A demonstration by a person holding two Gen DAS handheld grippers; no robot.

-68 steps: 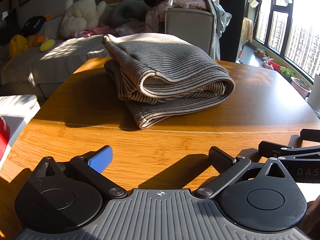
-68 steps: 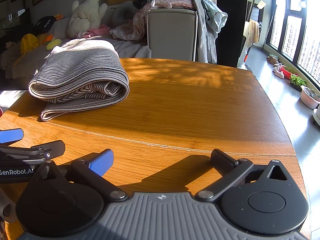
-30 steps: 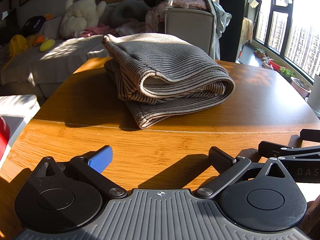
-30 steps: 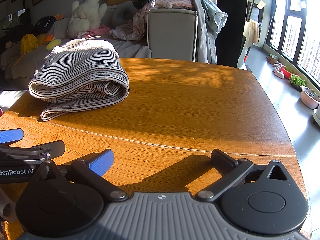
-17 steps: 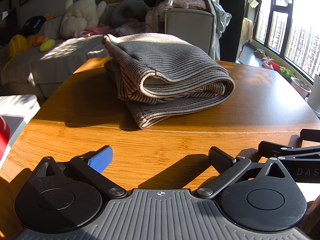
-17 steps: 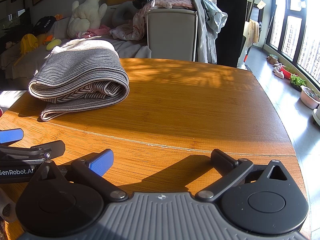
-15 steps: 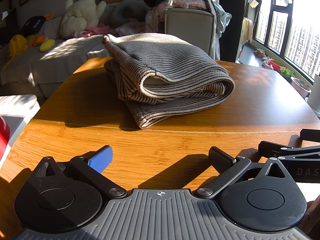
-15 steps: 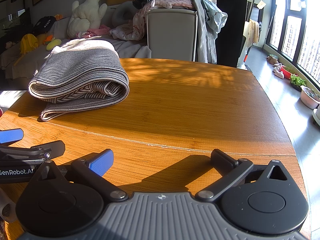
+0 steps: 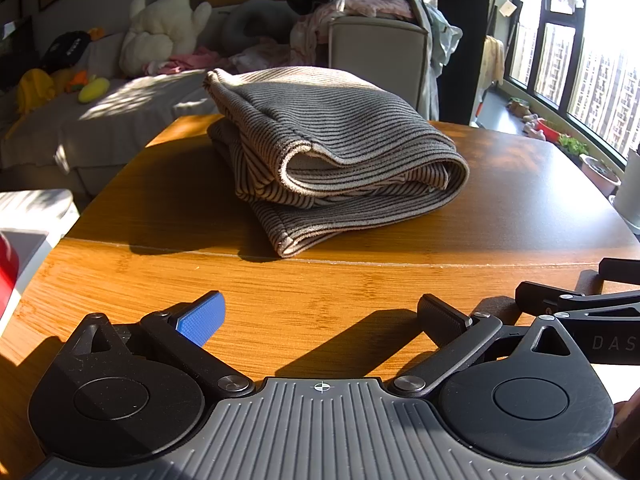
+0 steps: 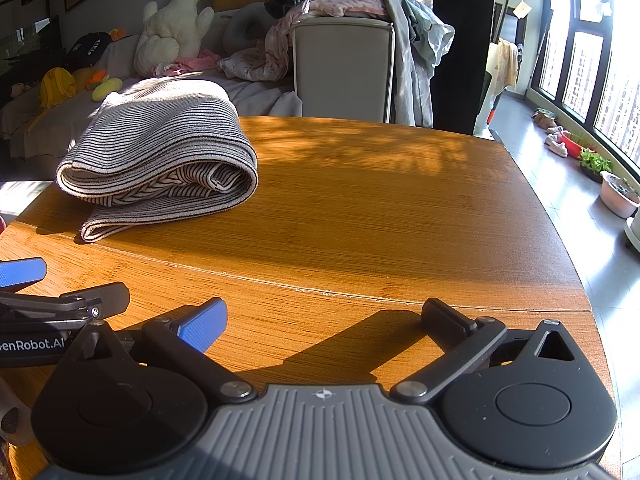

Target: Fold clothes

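Two grippers sit low at the near edge of the wooden table [image 9: 360, 300], and both of yours are empty. Your left gripper [image 9: 320, 318] has its jaws spread wide, blue pad on one finger and black pad on the other, nothing but bare wood between them. Your right gripper [image 10: 322, 320] matches it, jaws wide apart over the tabletop, gripping nothing. They rest side by side: from the left wrist view your right gripper's black fingers poke in at the right edge, and from the right wrist view your left gripper shows at the left edge.

The striped garment [image 9: 332, 152] lies folded in a thick bundle on the far left part of the table, well apart from both grippers, beyond the seam that runs across the wood. From the right wrist view the same bundle [image 10: 160, 156] sits off to your left, its rolled edge facing you.

Behind the table stands a beige chair [image 10: 344, 76] heaped with loose clothes [image 10: 360, 0], and a white plush toy [image 10: 176, 36] rests on the sofa
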